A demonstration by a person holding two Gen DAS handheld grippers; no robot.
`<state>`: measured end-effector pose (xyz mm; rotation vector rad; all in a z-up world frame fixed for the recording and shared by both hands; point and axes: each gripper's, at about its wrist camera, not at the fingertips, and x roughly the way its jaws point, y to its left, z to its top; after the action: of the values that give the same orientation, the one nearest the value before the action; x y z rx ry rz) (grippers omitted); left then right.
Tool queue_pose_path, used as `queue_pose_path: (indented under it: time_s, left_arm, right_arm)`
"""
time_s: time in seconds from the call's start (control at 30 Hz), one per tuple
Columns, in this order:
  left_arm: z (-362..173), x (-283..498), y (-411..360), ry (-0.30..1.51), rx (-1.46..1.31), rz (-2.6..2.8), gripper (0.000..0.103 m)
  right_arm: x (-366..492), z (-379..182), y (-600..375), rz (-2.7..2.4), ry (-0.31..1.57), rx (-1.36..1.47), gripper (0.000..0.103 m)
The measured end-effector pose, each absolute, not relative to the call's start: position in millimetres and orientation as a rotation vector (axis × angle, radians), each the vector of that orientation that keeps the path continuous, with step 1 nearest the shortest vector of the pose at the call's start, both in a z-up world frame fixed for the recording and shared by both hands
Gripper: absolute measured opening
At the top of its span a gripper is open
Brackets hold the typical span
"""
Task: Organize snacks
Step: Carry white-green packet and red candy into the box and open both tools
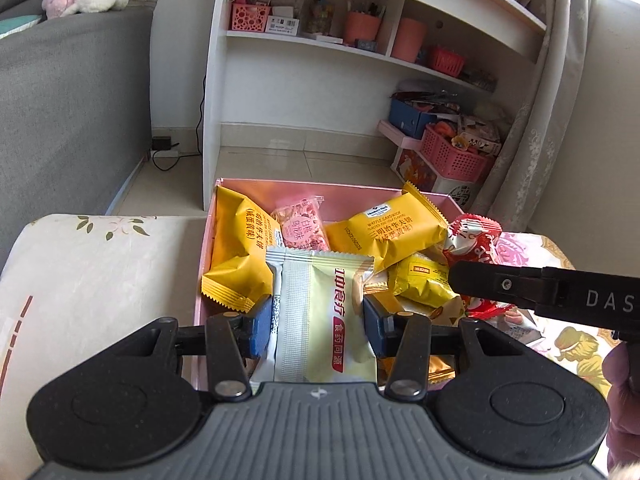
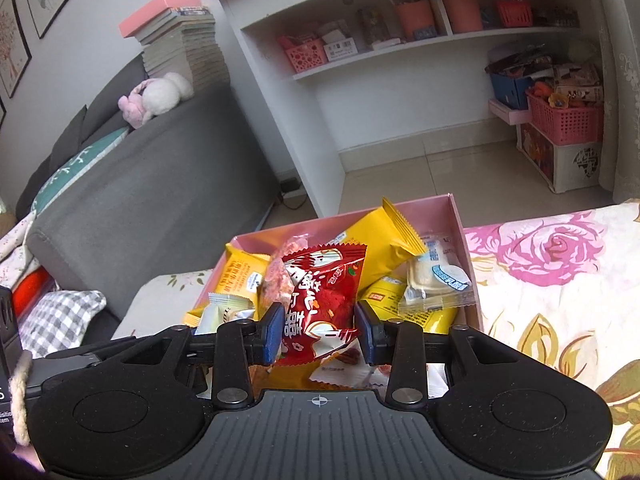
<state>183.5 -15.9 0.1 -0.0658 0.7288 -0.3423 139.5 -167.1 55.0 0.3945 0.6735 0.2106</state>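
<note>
Left wrist view: my left gripper (image 1: 318, 322) is clamped on a pale green-and-white snack packet (image 1: 320, 316); my right gripper (image 2: 316, 330) is clamped on a red snack packet (image 2: 320, 300). Both hang over the pink box (image 2: 458, 224), just beyond my fingertips, already piled with yellow waffle packets (image 1: 392, 232). I judge sorting well along; these two remain unplaced.

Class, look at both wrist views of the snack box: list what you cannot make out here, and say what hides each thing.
- Left wrist view: the pale green packet's lower end, hidden behind the left tool's body.
- Right wrist view: the red packet's bottom, behind the right tool's body.
- Both views: the pink box's floor, buried under snacks.
- Left wrist view: the right tool's far side, cut off by the frame edge.
- Shelf labels: too small to read.
</note>
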Motion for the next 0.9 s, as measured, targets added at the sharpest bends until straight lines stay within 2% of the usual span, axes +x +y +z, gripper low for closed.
queue_pose_path:
  time_s: [0.23,0.27,0.3,0.37,0.63,0.73,0.9]
  left_arm:
    - [-3.0,185.2,-13.2,0.739,-0.090,-0.328,0.045]
    - [-2.8,184.3,-12.7,0.734,-0.090,-0.321,0.049]
    - [-2.5,183.5,-11.9,0.735,-0.091,-0.316,0.052]
    - [-2.0,182.3,-9.7,0.733,-0.102,-0.310,0.060]
    - [3.9,177.4,-10.4,0.725,-0.104,-0.306,0.073]
    - [6.5,173.3,-11.4,0.730,-0.097,-0.312,0.077]
    - [13.4,164.0,-11.7,0.724,-0.087,-0.320,0.087]
  right_arm:
    - [139.7,51.1,-174.0,0.208,0.675,0.428,0.038]
    - [140.0,51.1,-174.7,0.205,0.681,0.435,0.041]
    - [140.7,51.2,-176.0,0.197,0.690,0.446,0.052]
    - [139.3,52.0,-178.1,0.189,0.685,0.459,0.059]
    - [133.3,57.8,-179.0,0.184,0.688,0.463,0.065]
    - [129.6,60.6,-179.1,0.185,0.690,0.472,0.070]
    - [121.3,64.8,-176.4,0.179,0.710,0.454,0.084]
